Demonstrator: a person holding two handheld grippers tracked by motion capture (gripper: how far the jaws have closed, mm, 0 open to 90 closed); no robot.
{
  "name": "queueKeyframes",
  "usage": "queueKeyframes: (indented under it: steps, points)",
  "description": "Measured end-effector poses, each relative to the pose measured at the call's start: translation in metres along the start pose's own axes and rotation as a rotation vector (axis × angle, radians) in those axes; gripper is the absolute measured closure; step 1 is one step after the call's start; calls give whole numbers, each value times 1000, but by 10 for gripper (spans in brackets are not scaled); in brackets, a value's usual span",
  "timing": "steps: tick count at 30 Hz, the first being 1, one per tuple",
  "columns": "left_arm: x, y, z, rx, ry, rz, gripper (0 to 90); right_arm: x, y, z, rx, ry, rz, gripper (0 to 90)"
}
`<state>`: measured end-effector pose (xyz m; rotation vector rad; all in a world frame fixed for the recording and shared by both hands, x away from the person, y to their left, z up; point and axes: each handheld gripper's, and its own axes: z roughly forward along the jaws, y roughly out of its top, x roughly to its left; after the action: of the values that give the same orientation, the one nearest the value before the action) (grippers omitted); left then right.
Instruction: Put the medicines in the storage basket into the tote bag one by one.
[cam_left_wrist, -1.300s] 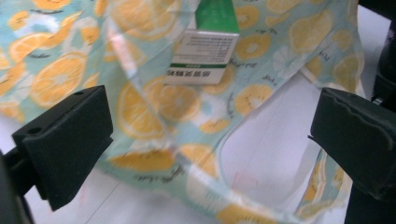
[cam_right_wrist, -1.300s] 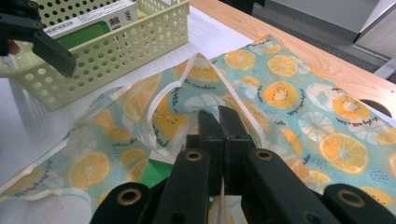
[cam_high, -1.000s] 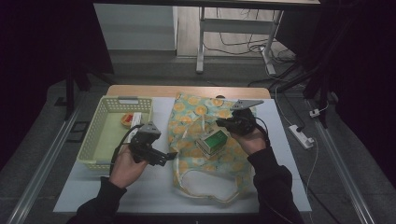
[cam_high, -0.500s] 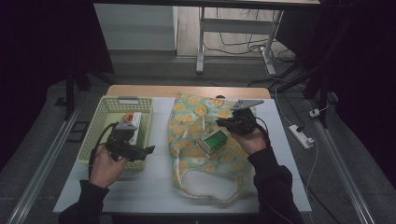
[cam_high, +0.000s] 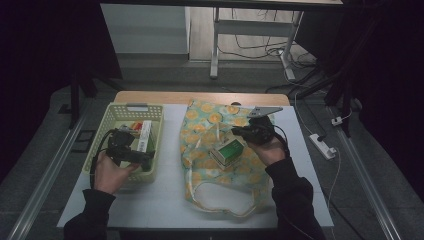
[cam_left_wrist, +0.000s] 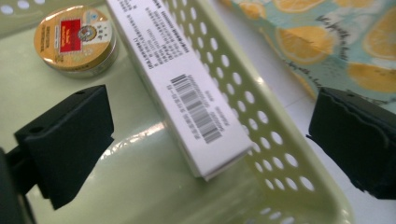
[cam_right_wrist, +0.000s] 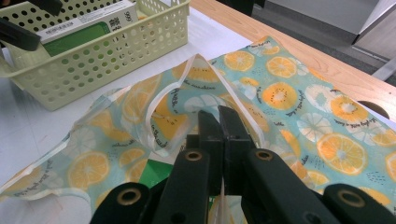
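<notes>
Since the earlier frames we have carried our left gripper from beside the fruit-print bag over to the basket at the desk's left edge; its jaws hang wide apart over a white carton. Our right gripper pinches the bag's strap tight beside a green box.

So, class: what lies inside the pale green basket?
Inside the basket lie a long white box leaning along its wall and a round tin. The box covers whatever lies beneath it.
</notes>
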<state>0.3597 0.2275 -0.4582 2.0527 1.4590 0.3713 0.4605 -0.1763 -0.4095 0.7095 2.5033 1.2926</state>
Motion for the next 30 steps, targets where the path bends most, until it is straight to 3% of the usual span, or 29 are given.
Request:
queueKeyframes:
  steps: [4, 10, 14, 19, 24, 30]
  points:
    - [-1, 3, 6, 37, 44, -26, 50, 0, 0, 0, -1, 0, 2, 894]
    - [-4, 5, 9, 78, 55, -63, 193, 0, 0, -1, -4, 1, 1, 894]
    - [-5, 4, 11, 83, 37, -97, 314, -1, 0, 0, -4, 9, 3, 894]
    - [-7, 5, 11, 92, 51, -131, 423, -1, -1, 1, -2, 14, 5, 894]
    - [-9, 6, 12, 100, 43, -153, 494, -1, 0, -2, -12, 14, 1, 894]
    - [-10, 6, 11, 107, 81, -156, 561, -2, 0, -3, -13, 13, 4, 894]
